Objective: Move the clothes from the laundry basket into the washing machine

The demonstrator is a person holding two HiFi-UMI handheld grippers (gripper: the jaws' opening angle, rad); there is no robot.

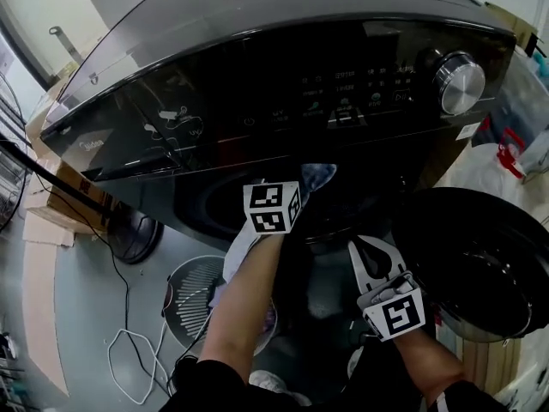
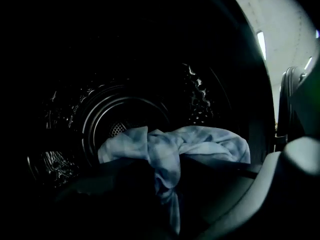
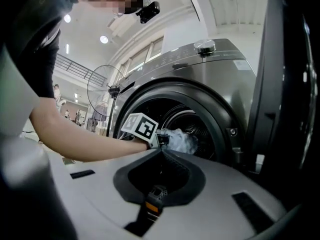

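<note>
Grey floor (image 1: 86, 316) below, a loose white cable (image 1: 129, 359) curled on it, and the dark front-loading washing machine (image 1: 257, 84) fills the top of the head view, its round door (image 1: 480, 264) swung open to the right.

The left gripper (image 1: 300, 191) is right at the mouth of the machine. Its jaws are clamped on a pale blue garment (image 2: 200, 141), and the left gripper view shows the cloth pinched between them, with a twisted strand hanging down the middle. Most of the fabric bunches up past the tips, spread left to right across the line the gripper points along.

What matters now is that the drum (image 2: 120, 119) lies dead ahead of that gripper. Its ribbed back wall sits straight beyond the bundle, so I judge the cloth to be at the threshold, hardly deeper. Letting go calls for a push straight forward. A tail left on the lip could catch the door.

The right gripper (image 1: 369, 260) hangs outside, lower and to the right beside the open door, jaws together with nothing between them. The left hand is clearly nearer the opening.

The laundry basket (image 1: 193, 294) sits on the floor under the left forearm, behind the gripper and well apart from the drum. More cloth seems to lie in it, partly hidden by the arm, so I take the task to be unfinished.
</note>
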